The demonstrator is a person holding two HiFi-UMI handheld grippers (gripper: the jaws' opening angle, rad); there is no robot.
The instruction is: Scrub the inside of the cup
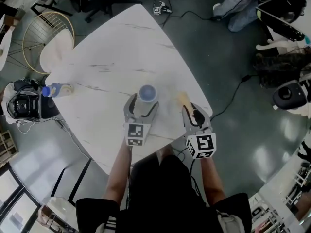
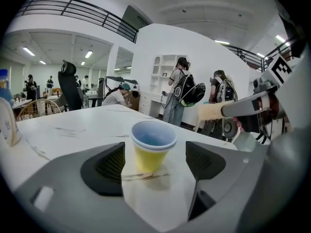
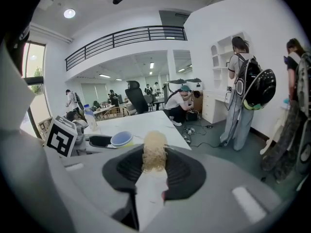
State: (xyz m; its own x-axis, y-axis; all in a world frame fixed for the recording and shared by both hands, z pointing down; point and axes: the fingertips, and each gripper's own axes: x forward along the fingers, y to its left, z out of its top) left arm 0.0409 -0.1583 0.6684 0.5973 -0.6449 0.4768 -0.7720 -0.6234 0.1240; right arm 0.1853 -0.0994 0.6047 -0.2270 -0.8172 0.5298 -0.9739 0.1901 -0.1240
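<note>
- Two grippers work at the near edge of the table in the head view. The left gripper (image 1: 141, 106) straddles the cup (image 1: 147, 93). The right gripper (image 1: 190, 113) is just beside it, with the brush (image 1: 183, 99) pointing forward.
- My read of the step: pin the cup first, then bring the brush in. Close the left gripper low on the cup wall and lightly; the cup looks thin and would likely buckle if squeezed hard.
- Same view, surface: white marble-look table (image 1: 126, 47), bare except for the cup and a bottle (image 1: 57, 89) at the left edge. A wire chair (image 1: 46, 33) stands beyond it, and cables (image 1: 165, 6) lie on the dark floor.
- Left gripper view: the jaws stand wide apart with the cup upright between them, and neither pad touches it. The cup has a yellow wall and a blue inside and rim.
- The cup sits slightly toward the left pad, so centre it before closing. The brush tip hangs off to the right, above rim height and clear of the mouth.
- Room behind: open office, with people (image 2: 182, 93) wearing backpacks standing and others seated at desks.
- Right gripper view: the jaws are clamped on the brush handle, and the bristle head sticks out past the pads. The cup is ahead-left, next to the left gripper's jaw.
- Enter straight down the cup's axis. A sideways nudge on the rim would probably tip it while it is unheld.
- Room: mezzanine railing (image 3: 126, 38), ceiling lights, white shelves (image 3: 218, 50).
</note>
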